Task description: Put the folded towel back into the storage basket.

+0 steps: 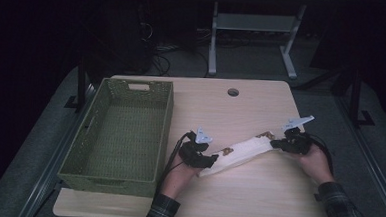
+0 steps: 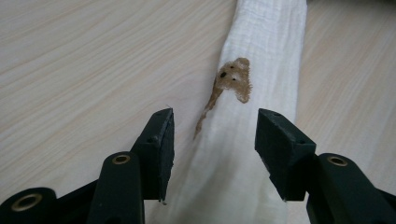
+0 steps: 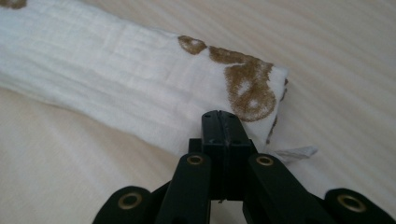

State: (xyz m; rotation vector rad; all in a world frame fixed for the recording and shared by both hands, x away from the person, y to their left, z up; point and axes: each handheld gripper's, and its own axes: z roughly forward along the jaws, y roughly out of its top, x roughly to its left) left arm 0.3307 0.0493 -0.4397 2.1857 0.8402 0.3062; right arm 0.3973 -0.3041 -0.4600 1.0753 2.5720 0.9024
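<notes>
Cloth (image 1: 244, 150) folded long, slanting across table (image 1: 256, 202), right tongs (image 1: 278, 142) pinching far end, left tongs (image 1: 212, 160) apart astride near end.

A pale wooden bench (image 1: 256, 202) carries a green woven basket (image 1: 115, 177) at its left and a folded white cloth (image 1: 244, 150) beside it.

Open tabletop around both grippers, basket wall to one side

Between the parted fingers (image 2: 156, 140) of the left gripper (image 1: 202, 158) lies only the cloth (image 1: 241, 150), with bare table (image 1: 246, 201) just outside each finger. Beyond that gripper's outer side the green basket (image 1: 164, 132) stands as a wall. Around the closed fingers (image 3: 219, 128) of the right gripper (image 1: 285, 143), bare wood lies on both sides of the cloth.
</notes>
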